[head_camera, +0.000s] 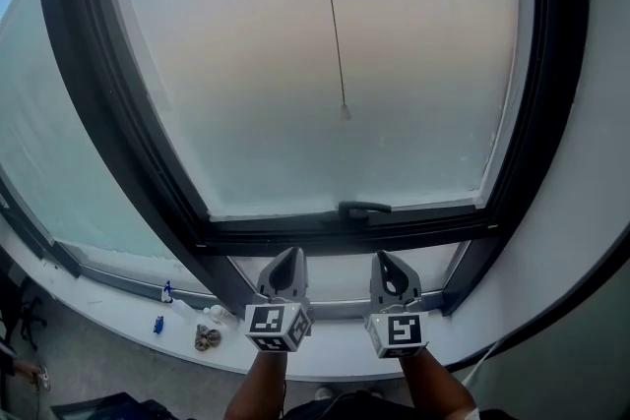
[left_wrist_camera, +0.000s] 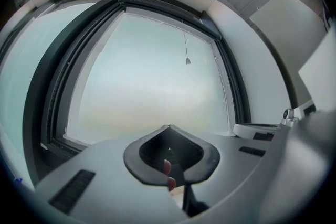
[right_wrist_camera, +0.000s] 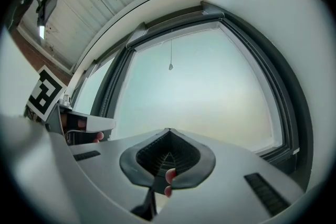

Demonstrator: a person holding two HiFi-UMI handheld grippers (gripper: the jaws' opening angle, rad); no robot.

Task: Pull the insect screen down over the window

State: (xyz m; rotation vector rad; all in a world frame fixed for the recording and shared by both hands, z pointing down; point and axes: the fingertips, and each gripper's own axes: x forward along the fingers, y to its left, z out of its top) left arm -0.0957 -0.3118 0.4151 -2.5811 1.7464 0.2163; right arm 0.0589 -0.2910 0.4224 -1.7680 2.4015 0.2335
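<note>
A large window (head_camera: 325, 64) with a dark frame and milky glass fills the head view. A thin pull cord (head_camera: 332, 5) hangs down in front of the pane and ends in a small white knob (head_camera: 345, 111). That knob also shows in the left gripper view (left_wrist_camera: 187, 61) and the right gripper view (right_wrist_camera: 170, 66). No screen covers the glass. My left gripper (head_camera: 290, 254) and right gripper (head_camera: 384, 257) stand side by side just below the window handle (head_camera: 364, 209). Both point at the pane, well under the knob. Each is shut with nothing held (left_wrist_camera: 167, 126) (right_wrist_camera: 168, 129).
A white sill (head_camera: 118, 305) runs below the window, with small blue bits (head_camera: 157, 324) and a crumpled object (head_camera: 207, 337) on its left part. A second pane (head_camera: 49, 162) adjoins at the left. A white wall (head_camera: 591, 211) flanks the right.
</note>
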